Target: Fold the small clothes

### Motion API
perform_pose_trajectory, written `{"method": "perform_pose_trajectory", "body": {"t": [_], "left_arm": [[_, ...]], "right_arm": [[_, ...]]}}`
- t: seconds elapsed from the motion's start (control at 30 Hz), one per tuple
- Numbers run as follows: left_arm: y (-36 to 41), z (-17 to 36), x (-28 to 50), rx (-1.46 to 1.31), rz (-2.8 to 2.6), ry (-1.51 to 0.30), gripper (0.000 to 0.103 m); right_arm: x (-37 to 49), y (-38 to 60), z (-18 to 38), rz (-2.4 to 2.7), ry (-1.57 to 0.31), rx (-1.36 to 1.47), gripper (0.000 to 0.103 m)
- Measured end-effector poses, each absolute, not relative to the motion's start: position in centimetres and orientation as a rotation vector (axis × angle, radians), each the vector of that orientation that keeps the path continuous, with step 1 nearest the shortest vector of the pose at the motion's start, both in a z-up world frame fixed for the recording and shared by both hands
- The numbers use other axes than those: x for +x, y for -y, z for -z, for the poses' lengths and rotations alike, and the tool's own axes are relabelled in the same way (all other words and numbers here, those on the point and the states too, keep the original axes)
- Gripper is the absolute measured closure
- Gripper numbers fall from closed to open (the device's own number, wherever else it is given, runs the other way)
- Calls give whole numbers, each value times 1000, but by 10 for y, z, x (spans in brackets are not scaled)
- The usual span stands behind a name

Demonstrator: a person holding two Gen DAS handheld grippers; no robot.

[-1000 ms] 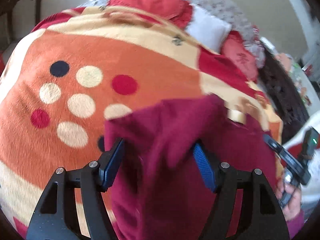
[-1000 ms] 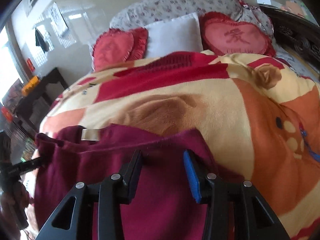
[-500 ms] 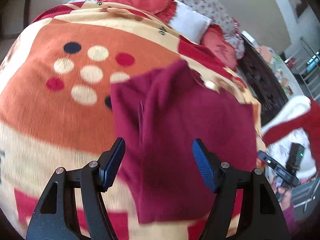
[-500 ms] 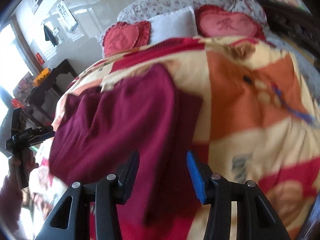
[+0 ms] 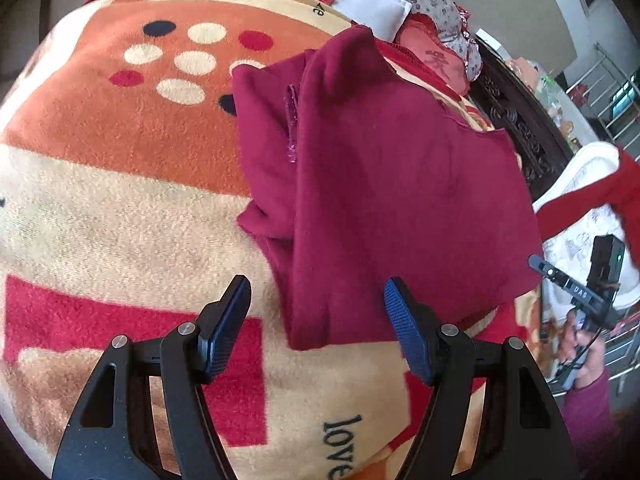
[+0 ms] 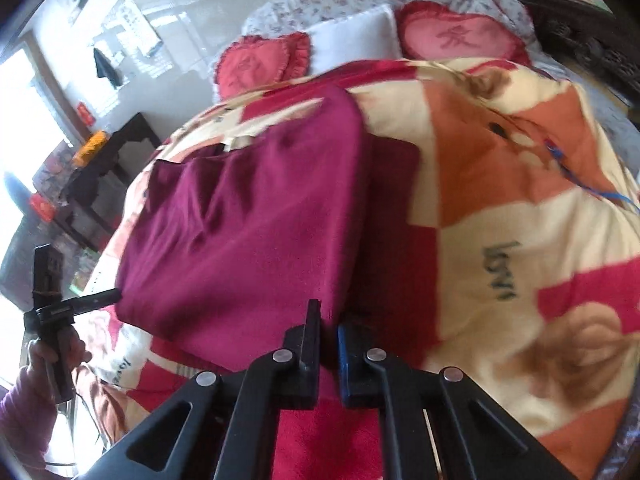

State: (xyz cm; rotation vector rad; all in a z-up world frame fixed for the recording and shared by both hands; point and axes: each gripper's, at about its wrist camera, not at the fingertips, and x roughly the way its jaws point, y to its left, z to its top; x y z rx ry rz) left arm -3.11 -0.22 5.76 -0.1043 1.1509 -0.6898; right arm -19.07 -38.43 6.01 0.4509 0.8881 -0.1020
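Maroon garment (image 5: 384, 184) lay folded on the patterned blanket (image 5: 120, 208) of the bed. Left tongs (image 5: 316, 320) spread wide, empty, hovering just short of the garment's near edge. Left view alone showed a zipper (image 5: 292, 124) along the left fold and the word "love" on the blanket, plus the right tongs seen from outside at far right. Right view alone showed the heart cushions (image 6: 260, 64), the white pillow (image 6: 356, 40) and a dark side table (image 6: 116, 160). Right tongs (image 6: 329, 332) nearly pressed together at the garment's (image 6: 248, 232) near corner; a pinch on the cloth could not be confirmed. Half a second before, those tongs were spread; both views had been blurred with motion.
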Motion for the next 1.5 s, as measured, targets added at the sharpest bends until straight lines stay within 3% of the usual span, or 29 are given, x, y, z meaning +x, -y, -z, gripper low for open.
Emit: {"method": "perform_pose_trajectory", "body": {"t": [0.2,0.23,0.3,0.33,0.6,0.87,1.5], "left_arm": [[5,-58,-33,-86,653,-1136,34],[5,-61,-35,-72,645,-1119,34],[6,-66,-38,-44,627,-1088,34],[8,-69,-39,-36,622,-1072,33],[21,-61,-34,8,547,-1049,33],[25,-61,-34,51,519,-1021,33],[27,-48,-33,22,528,-1061,33]], "right_arm": [[-184,384,-49,144,-927,473,96],[-186,385,-54,161,-909,482,92],[-189,388,-68,230,-873,478,67],[-191,386,-74,249,-852,473,64],[-135,323,-86,80,-847,338,64],[-87,279,-51,36,-935,217,64],[-72,269,-44,97,-997,143,64]]}}
